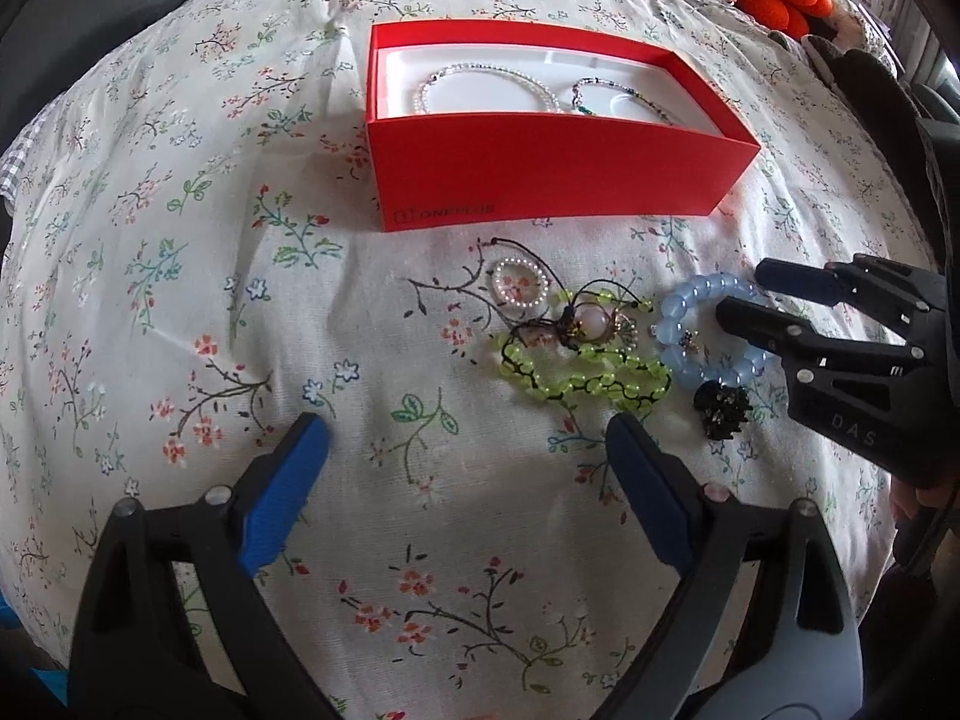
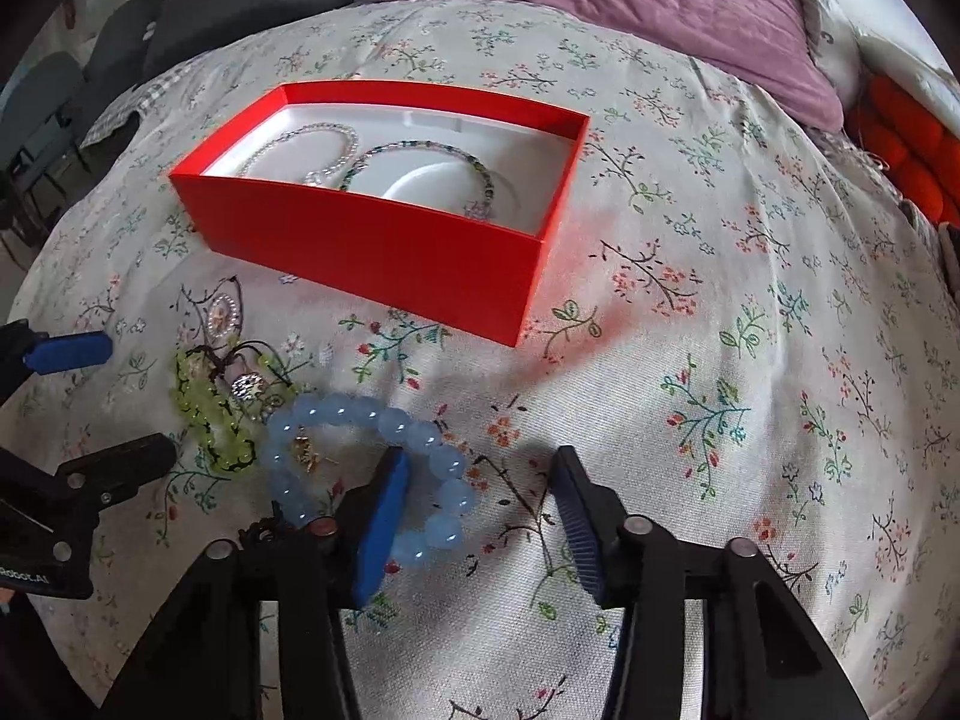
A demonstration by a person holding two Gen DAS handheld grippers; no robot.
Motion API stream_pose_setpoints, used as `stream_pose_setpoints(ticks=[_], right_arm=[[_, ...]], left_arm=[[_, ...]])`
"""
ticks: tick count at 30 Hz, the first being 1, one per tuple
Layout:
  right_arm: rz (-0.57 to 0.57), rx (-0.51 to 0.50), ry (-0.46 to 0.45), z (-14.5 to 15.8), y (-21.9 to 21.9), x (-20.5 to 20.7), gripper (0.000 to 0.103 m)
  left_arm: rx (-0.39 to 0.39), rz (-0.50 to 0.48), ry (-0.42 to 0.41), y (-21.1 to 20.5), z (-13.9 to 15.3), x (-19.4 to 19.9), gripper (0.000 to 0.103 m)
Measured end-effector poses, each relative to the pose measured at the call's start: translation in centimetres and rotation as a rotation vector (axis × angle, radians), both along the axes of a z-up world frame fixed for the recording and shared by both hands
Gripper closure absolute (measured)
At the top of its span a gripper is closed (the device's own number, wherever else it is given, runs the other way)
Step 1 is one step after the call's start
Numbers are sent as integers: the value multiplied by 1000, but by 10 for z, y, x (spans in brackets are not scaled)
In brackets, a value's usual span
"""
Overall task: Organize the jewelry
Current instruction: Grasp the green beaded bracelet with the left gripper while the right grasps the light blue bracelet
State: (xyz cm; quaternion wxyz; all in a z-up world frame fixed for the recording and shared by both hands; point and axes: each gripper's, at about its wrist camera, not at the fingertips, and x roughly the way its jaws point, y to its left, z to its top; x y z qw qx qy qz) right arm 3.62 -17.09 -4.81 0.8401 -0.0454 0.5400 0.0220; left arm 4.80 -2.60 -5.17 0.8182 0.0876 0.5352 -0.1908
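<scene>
Left wrist view: your left gripper [image 1: 468, 468] hovers over the floral bedspread [image 1: 180, 300], jaws wide apart, nothing between them. Ahead sits the red box [image 1: 540, 180], open, white tray inside holding a pearl strand [image 1: 480, 87] and a dark beaded strand [image 1: 618, 99]. Loose pieces lie on the bedspread just in front of the box: a small pearl ring bracelet [image 1: 521, 284], a green bead necklace [image 1: 594, 375] tangled with black cord, a blue bead bracelet [image 1: 690, 330], a small black cluster [image 1: 723, 411]. Your right gripper [image 1: 744, 300] comes in from the right, one finger inside the blue bracelet's loop, the other outside.

Right wrist view: your right gripper [image 2: 480, 480] has jaws apart, straddling the near right arc of the blue bead bracelet [image 2: 336, 414]. The left pad sits inside the loop; beads lie between the pads, not clamped. A small gold charm [image 2: 303, 447] rests within the loop. Green bead necklace [image 2: 204, 408] lies just left. Red box [image 2: 384, 258] beyond, both strands inside. Your left gripper [image 2: 90, 402] shows at the left edge, jaws apart.
</scene>
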Motion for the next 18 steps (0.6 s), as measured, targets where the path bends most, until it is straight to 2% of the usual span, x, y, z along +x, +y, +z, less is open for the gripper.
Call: stream_pose_setpoints(ticks=[1, 4, 6, 11, 13, 18], right_arm=[[19, -8, 0, 0, 4, -1, 68], [64, -11, 10, 1, 10, -3, 90], [67, -1, 25, 2, 10, -3, 91], [48, 13, 47, 4, 7, -5, 91], [49, 13, 49, 4, 7, -6, 91], [45, 21, 55, 5, 6, -9, 91]], left_arm=[[-12, -1, 1, 0, 1, 0, 13], [-66, 3, 14, 1, 3, 1, 23], [-105, 14, 21, 2, 5, 3, 27], [-176, 61, 49, 6, 5, 11, 46], [-174, 76, 53, 5, 3, 13, 55], [-126, 59, 36, -8, -1, 14, 69]])
